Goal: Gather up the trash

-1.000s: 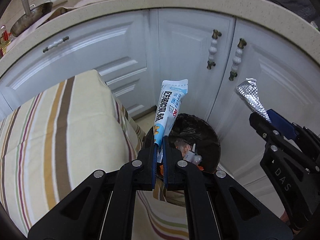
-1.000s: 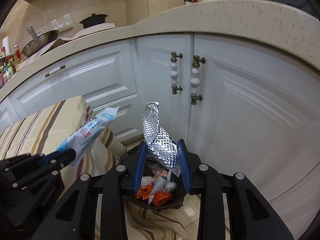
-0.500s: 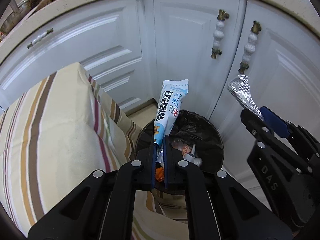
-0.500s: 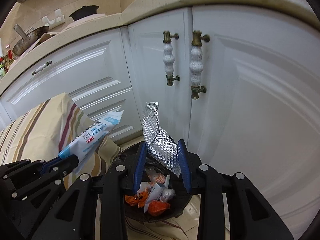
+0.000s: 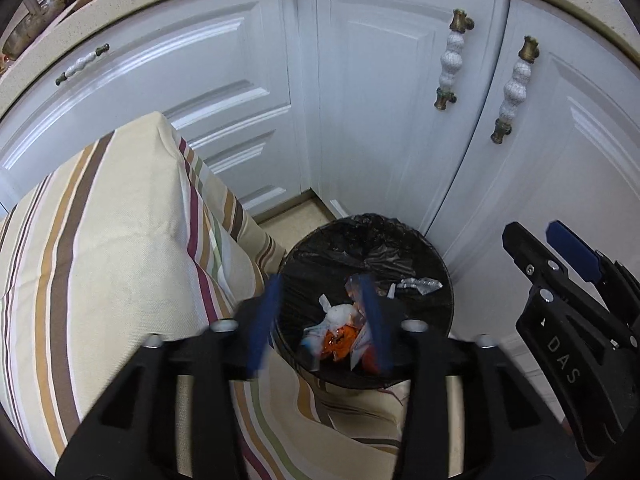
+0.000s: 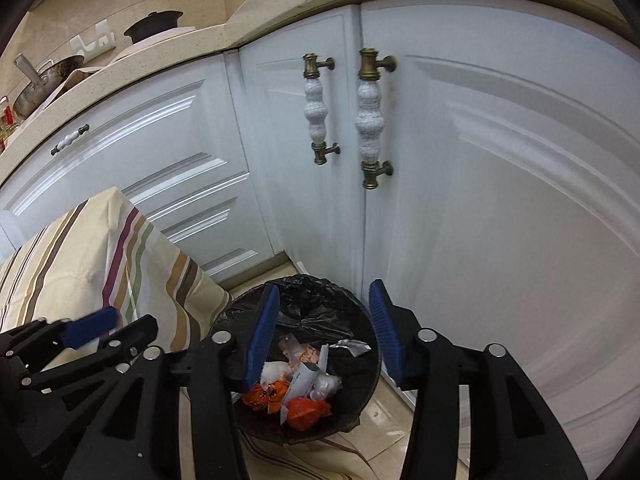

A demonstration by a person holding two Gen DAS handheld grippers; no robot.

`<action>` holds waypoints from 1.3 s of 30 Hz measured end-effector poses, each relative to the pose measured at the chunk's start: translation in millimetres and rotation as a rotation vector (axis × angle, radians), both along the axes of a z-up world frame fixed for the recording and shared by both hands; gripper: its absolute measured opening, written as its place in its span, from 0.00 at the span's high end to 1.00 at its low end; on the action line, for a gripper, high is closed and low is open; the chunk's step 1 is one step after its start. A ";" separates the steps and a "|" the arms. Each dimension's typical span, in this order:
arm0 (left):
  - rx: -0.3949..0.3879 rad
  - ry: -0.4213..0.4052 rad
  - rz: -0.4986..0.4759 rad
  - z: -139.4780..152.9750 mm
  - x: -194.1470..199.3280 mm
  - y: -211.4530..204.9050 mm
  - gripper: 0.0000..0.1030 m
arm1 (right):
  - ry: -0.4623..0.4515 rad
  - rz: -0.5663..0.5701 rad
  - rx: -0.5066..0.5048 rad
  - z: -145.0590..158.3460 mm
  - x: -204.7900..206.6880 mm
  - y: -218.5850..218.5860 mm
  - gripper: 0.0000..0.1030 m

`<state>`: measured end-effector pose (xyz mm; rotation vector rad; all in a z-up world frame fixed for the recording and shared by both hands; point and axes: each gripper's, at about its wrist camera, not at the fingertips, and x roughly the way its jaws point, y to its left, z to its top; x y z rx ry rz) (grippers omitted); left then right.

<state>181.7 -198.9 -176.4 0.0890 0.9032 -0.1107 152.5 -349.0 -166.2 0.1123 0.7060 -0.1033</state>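
Observation:
A round bin (image 5: 360, 226) with a black liner stands on the floor by the cabinets and holds orange and white wrappers. The silver foil wrapper (image 5: 420, 285) lies inside at the far right, seen also as the silver foil wrapper (image 6: 352, 346). The white and blue packet (image 6: 308, 376) lies on the heap in the bin (image 6: 304, 284). My left gripper (image 5: 320, 280) hangs over the bin, jaws opening and blurred, nothing between them. My right gripper (image 6: 324, 286) is over the bin too, jaws opening and empty. Each shows in the other's view: right gripper (image 5: 532, 230), left gripper (image 6: 134, 316).
A striped cloth-covered surface (image 5: 120, 260) rises at the left, touching the bin's side. White cabinet doors with ceramic handles (image 6: 370, 116) stand close behind and to the right. A countertop with a pan (image 6: 40, 84) runs above them.
Both grippers have opened. The white and blue packet has left the left jaws and the silver foil wrapper has left the right jaws; both now lie in the bin.

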 end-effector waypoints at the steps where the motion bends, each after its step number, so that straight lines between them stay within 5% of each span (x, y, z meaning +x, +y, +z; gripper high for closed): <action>1: 0.002 -0.011 -0.002 1.5 -1.4 -0.3 0.54 | -0.004 -0.006 -0.002 1.7 -2.3 -1.1 0.50; 17: 0.018 -0.071 -0.020 20.0 -16.4 0.8 0.22 | -0.019 -0.060 -0.014 17.8 -27.3 -9.8 0.32; 31: 0.037 -0.191 -0.054 58.2 -62.8 24.3 0.12 | -0.068 -0.107 -0.032 55.2 -75.4 2.0 0.26; 39: -0.026 -0.246 -0.094 85.6 -105.4 51.9 0.05 | -0.090 -0.095 -0.035 75.3 -107.2 29.7 0.24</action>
